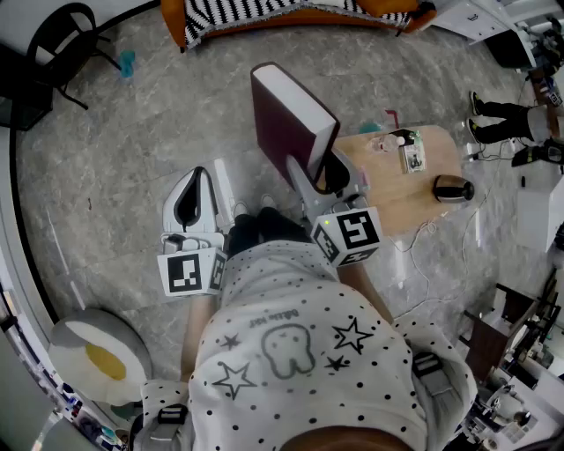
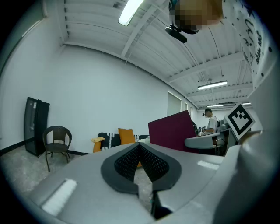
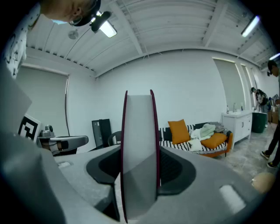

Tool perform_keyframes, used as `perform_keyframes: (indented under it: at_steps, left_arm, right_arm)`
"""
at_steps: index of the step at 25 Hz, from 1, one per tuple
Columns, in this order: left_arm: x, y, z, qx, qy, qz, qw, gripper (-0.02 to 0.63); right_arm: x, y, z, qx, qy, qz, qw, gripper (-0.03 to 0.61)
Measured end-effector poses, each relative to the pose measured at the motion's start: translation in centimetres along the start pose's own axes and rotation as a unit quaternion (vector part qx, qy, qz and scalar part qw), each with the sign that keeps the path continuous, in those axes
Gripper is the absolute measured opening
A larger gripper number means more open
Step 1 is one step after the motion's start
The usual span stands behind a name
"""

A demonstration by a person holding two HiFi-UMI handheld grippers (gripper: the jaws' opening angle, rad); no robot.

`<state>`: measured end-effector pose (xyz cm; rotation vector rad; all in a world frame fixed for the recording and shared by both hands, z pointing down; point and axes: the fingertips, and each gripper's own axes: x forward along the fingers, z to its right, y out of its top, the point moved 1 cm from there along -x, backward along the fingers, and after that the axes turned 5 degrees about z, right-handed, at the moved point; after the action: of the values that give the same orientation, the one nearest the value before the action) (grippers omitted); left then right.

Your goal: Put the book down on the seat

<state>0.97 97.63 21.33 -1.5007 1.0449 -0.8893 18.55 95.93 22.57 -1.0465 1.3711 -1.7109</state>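
- The grey marbled floor carries everything here.
- A sofa with a black-and-white striped cover and orange cushions stands along the floor's far edge.
- A dark wicker chair sits at the far left corner of the floor, next to a tall black cabinet.
- A low wooden table stands towards the right edge of the floor, just ahead of the person holding the tongs.
- A round cushion that looks like a fried egg lies at the near left edge of the floor.
- The maroon book is up in the air, on no seat. It stands on edge over the floor by the table's left edge, its white page block facing up.
- The right gripper is clamped on the book's near end, with a pad pressed flat on each cover.
- The left gripper is held out level beside it, its jaws closed together on nothing.
- A dark rounded object sits by the table's right edge.
- A small clear item sits near the table's far edge.
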Motion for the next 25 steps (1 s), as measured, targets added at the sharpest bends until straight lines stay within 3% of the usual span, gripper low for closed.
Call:
perform_keyframes:
  at_steps: [10,16,25]
  left_arm:
    - [0.5,0.1,1.1,-0.004,-0.017,0.019,0.9997,-0.003]
    - [0.6,0.5,2.6,0.0,-0.037,0.033,0.9988,-0.003]
    - [0.7,1.8,5.9,0.009,-0.044,0.054,0.9975,-0.003]
  right_arm:
    - [-0.5,0.3,0.0,0.0,0.01,0.013,1.0,0.222]
    - [-1.5,0.8,0.4,0.022,0.021,0.033,0.999,0.224]
    - [-3.3,1.7,2.4,0.016,0.034,0.041,0.998,0.222]
